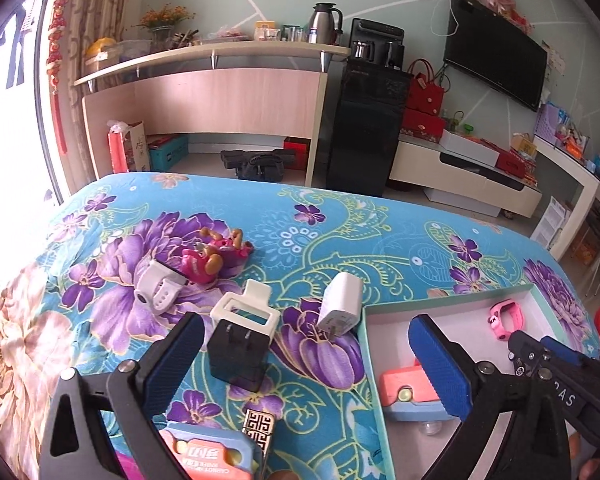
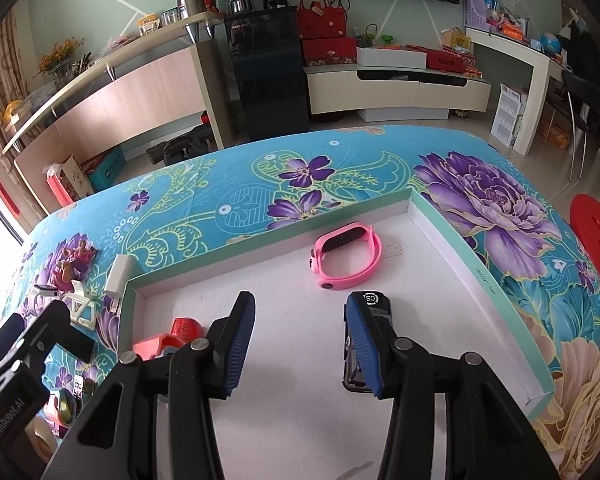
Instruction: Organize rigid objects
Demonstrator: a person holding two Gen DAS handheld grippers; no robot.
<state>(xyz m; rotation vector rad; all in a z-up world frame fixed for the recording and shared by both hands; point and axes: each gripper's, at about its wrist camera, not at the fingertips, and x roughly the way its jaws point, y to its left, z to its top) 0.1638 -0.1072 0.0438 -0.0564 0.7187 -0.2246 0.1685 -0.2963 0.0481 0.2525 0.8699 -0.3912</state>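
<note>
Two grippers in play, sorting small rigid items into a shallow white tray with a mint-green rim.

Left gripper: jaws spread wide, nothing between the pads, released. An orange-and-blue toy lies in the tray just behind its right finger, apart from the pad. Judgement: a drop-off is done and the next pick is starting.

Candidates, all relative to the left gripper: black plug adapter just ahead between the fingers, closest; white frame-shaped piece touching the adapter's far side; white charger ahead-right, beside the tray wall; white watch and pink figurine further ahead-left; a second orange-and-blue item and a gold-patterned lighter right under the fingers.

Next move likely calls for easing forward over the black adapter, straddling it, and closing without dragging the white frame along.

Right gripper: over the tray, jaws part-open, nothing pinched between the pads. A black device sits outside its right finger, touching or just beside it; cannot tell which. Pink watch lies in the tray ahead of it, apart.

Surface: soft turquoise floral cloth, so items may tip. Room: desk shelf with thermos, black dispenser, wall TV, red boxes.
</note>
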